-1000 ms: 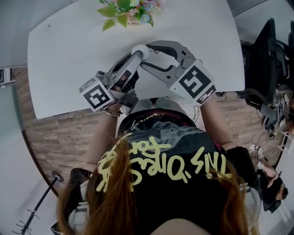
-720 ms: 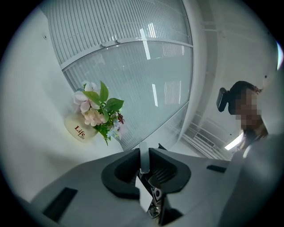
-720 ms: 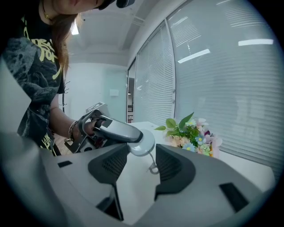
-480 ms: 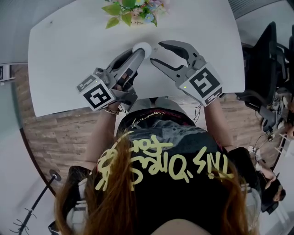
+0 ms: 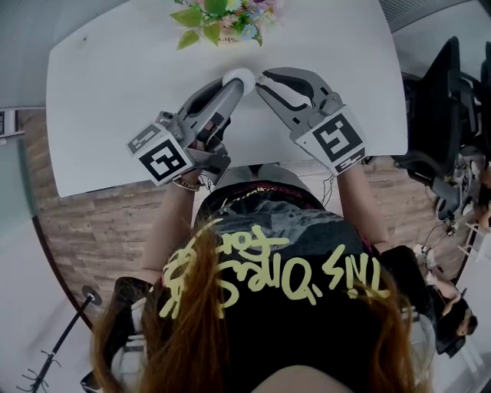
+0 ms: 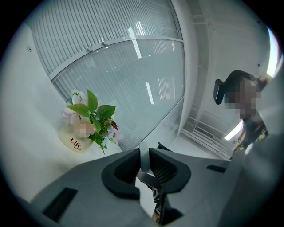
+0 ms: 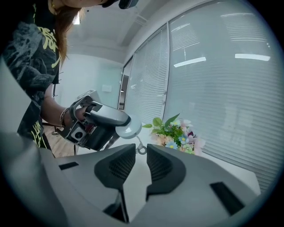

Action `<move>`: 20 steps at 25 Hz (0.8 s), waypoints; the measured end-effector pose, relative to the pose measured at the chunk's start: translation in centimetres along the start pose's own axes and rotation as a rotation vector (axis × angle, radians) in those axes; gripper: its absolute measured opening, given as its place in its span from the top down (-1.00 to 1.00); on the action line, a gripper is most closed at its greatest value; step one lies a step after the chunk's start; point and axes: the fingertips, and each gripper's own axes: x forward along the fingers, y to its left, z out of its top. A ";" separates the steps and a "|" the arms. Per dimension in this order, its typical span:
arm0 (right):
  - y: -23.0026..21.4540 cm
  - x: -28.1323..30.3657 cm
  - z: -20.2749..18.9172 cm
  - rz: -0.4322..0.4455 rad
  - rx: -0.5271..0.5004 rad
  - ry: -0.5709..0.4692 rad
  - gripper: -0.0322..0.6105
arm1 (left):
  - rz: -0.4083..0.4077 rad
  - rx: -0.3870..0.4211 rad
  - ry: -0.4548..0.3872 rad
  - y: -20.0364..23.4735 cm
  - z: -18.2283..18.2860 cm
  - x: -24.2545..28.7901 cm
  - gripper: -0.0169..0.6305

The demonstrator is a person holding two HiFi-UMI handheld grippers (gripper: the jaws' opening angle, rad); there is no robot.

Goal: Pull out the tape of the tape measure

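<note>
A round white tape measure [image 5: 238, 78] is held above the white table [image 5: 115, 92] with my left gripper [image 5: 232, 86] shut on it. In the left gripper view it shows edge-on as a thin white strip [image 6: 143, 156] between the dark pads. From the right gripper view the case [image 7: 128, 128] has a small metal pull ring [image 7: 141, 150] hanging from it. My right gripper [image 7: 141, 155] points at that ring. Its jaws have just been closing and stand narrow, with the ring at their tips and a gap still showing. In the head view the right gripper [image 5: 262, 81] sits just right of the case.
A pot of artificial flowers [image 5: 222, 17] stands at the table's far edge, also seen as flowers [image 6: 91, 119] and flowers [image 7: 175, 132]. A black office chair [image 5: 441, 107] stands to the right. Glass walls with blinds [image 7: 213, 80] lie behind the table.
The right gripper's jaws went from wide to narrow and its tips now sit just right of the tape measure. The left gripper has kept its hold and place.
</note>
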 end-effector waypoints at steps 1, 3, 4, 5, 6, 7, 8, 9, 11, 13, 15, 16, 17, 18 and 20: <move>-0.1 -0.1 0.0 -0.004 -0.010 0.003 0.65 | 0.000 0.001 -0.001 0.0 0.0 0.0 0.76; -0.3 -0.2 0.2 -0.014 -0.016 0.005 0.66 | -0.003 -0.001 -0.005 0.0 0.1 0.1 0.76; -0.4 -0.3 0.3 -0.020 -0.015 0.006 0.67 | -0.004 -0.002 -0.007 0.1 0.1 0.1 0.76; -0.5 -0.4 0.4 -0.026 -0.017 0.008 0.68 | -0.004 -0.002 -0.009 0.1 0.1 0.2 0.76; -0.6 -0.5 0.4 -0.034 -0.023 0.010 0.68 | -0.002 0.001 -0.012 0.1 0.2 0.2 0.76; -0.8 -0.5 0.4 -0.044 -0.031 0.012 0.68 | 0.003 0.006 -0.015 0.2 0.2 0.2 0.76; -1.0 -0.5 0.2 -0.058 -0.037 0.018 0.69 | 0.009 0.012 -0.018 0.3 0.2 0.3 0.76; -1.3 -0.4 0.0 -0.074 -0.040 0.027 0.69 | 0.015 0.020 -0.021 0.3 0.2 0.4 0.76; -1.9 -0.5 -0.3 -0.116 -0.041 0.049 0.69 | 0.021 0.032 -0.025 0.5 0.3 0.7 0.76; -2.8 -0.7 -0.7 -0.164 -0.036 0.066 0.69 | 0.022 0.039 -0.030 0.5 0.4 1.0 0.76; -3.6 -1.0 -1.0 -0.201 -0.022 0.078 0.69 | 0.022 0.041 -0.035 0.6 0.5 1.2 0.76; -3.9 -1.2 -1.1 -0.214 -0.015 0.083 0.69 | 0.022 0.042 -0.037 0.6 0.5 1.2 0.76; -4.0 -1.4 -1.1 -0.224 -0.012 0.087 0.69 | 0.022 0.044 -0.038 0.6 0.5 1.2 0.76; -4.2 -1.5 -1.2 -0.232 -0.013 0.088 0.69 | 0.022 0.047 -0.040 0.6 0.5 1.2 0.76; -4.6 -1.6 -1.4 -0.248 -0.014 0.092 0.69 | 0.022 0.051 -0.044 0.8 0.7 1.3 0.76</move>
